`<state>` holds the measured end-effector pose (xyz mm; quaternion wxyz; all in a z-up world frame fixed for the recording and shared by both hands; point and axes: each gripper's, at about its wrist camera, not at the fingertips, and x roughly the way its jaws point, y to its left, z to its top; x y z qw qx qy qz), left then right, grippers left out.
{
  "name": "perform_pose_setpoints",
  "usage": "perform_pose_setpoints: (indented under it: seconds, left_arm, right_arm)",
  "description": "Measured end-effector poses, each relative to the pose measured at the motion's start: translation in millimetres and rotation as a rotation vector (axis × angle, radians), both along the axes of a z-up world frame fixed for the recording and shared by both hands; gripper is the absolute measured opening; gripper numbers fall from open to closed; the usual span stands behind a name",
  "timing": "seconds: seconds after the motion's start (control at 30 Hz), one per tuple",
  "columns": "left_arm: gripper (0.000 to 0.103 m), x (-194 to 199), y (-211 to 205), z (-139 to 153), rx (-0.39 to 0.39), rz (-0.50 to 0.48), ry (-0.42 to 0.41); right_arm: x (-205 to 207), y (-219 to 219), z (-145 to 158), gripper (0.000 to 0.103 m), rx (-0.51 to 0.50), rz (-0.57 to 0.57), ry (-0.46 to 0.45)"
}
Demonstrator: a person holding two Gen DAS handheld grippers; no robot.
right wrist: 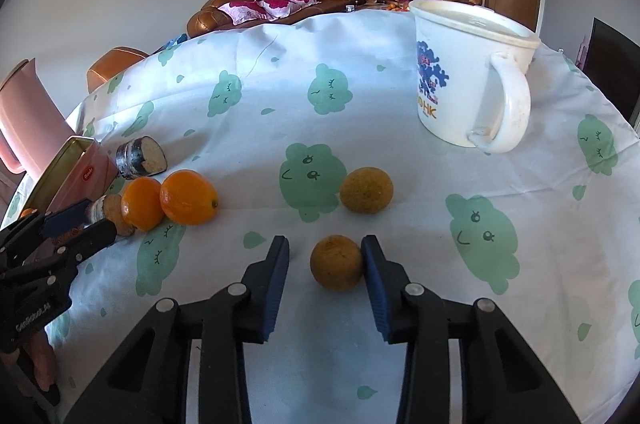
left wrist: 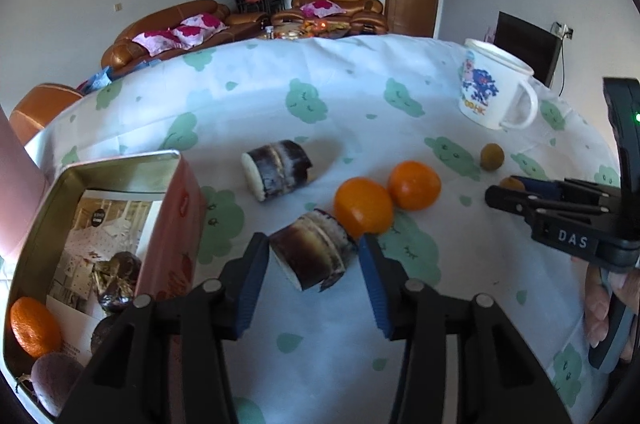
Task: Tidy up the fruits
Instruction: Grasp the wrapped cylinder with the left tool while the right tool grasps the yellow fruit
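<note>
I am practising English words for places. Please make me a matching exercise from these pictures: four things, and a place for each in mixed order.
1 nearer sugarcane piece
2 white mug
3 nearer brownish round fruit
4 lone orange

a inside the open tin box
b between the fingers of the right gripper
c standing upright on the tablecloth
d between the fingers of the left gripper

Pairs: 1-d, 2-c, 3-b, 4-a

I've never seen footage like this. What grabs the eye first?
Two bright oranges sit side by side mid-table on the cloud-print cloth. The left claw straddles a dark sugarcane chunk, the right claw a small brownish fruit. A white cartoon mug stands behind.
</note>
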<state>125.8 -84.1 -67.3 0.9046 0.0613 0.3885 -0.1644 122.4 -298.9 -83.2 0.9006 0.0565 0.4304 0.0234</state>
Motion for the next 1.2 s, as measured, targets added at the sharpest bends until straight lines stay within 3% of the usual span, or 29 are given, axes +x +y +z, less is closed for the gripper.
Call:
perform_pose_setpoints:
  seconds: [0.17, 0.47, 0.83, 1.2]
  left_arm:
    - [0.047, 0, 5, 0, -0.038, 0.002, 0.005]
    - [0.046, -11, 8, 1, -0.058, -0.010, -0.014]
    - [0.046, -32, 10, 14, -0.062, -0.001, -0.119]
    - [0.046, -40, 14, 20, -0.058, 0.030, -0.173]
  right_arm:
    - [1, 2, -1, 0.027, 0.007, 0.006, -0.001]
    - [-2, 0, 3, 0.027, 0.027, 0.017, -0.025]
    - [-15, 3, 16, 0.027, 0.021, 0.040, -0.111]
    - [-27, 7, 28, 0.027, 0.012, 0.060, -0.196]
